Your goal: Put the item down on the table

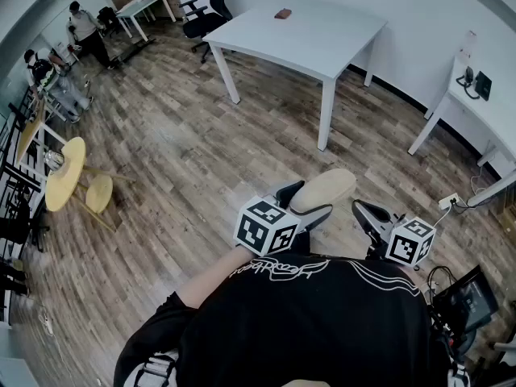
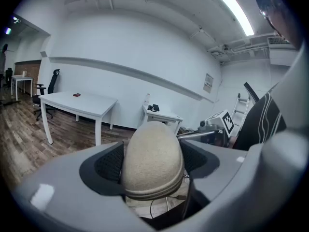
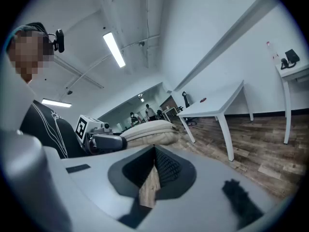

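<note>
A beige oval zippered case (image 2: 152, 161) sits between the jaws of my left gripper (image 1: 305, 201), whose pads press on both its sides. In the head view the case (image 1: 326, 188) is held level in the air over the wooden floor, in front of my body. My right gripper (image 1: 360, 210) hangs just right of it, with its jaws closed together and nothing between them (image 3: 154, 151). From the right gripper view the case (image 3: 149, 129) shows side-on. The white table (image 1: 298, 35) stands a few steps ahead, with a small brown object (image 1: 282, 13) on its far side.
A black office chair (image 1: 201, 18) stands behind the white table. A second white desk (image 1: 476, 103) with a phone lines the right wall. A yellow round table (image 1: 64, 172) and stool are at the left. A power strip (image 1: 447, 201) lies on the floor. People (image 1: 85, 27) stand far left.
</note>
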Demonstrator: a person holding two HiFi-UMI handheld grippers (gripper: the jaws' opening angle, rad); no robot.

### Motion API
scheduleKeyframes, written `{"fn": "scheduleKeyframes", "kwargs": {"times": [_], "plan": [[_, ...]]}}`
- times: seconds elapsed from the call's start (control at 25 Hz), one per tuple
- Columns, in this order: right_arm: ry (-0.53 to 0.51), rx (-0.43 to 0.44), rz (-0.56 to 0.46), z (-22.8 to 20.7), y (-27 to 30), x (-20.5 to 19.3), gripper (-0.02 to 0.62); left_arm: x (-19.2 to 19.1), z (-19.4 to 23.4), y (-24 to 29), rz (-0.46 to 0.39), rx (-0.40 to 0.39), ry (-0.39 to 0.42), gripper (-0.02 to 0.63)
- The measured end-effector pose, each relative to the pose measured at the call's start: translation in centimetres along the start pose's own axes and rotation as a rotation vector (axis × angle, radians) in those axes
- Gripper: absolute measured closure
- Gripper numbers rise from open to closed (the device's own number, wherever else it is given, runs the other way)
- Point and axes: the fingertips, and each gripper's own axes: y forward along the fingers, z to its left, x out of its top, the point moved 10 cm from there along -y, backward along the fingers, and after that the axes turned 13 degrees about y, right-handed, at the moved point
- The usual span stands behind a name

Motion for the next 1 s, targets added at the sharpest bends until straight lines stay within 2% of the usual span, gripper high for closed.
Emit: {"fn": "scheduleKeyframes", "kwargs": {"times": [0.4, 0.76, 1.0], "plan": [[0.065, -0.059, -0.044, -9.9, 9.0, 8.2, 0.589, 3.2, 14.0, 9.5, 0.024, -0.066, 0.012, 0.232], [0.042, -0.044, -0.011, -15.8, 21.9, 20.0, 0.589, 8.6, 30.0, 14.7, 0.007, -0.036, -0.001, 0.232], [-0.001, -0.028, -0.018, -17.8, 26.9, 24.5, 0.589, 9.7, 36.1, 15.2, -0.016, 0.015, -0.005, 0.232]]}}
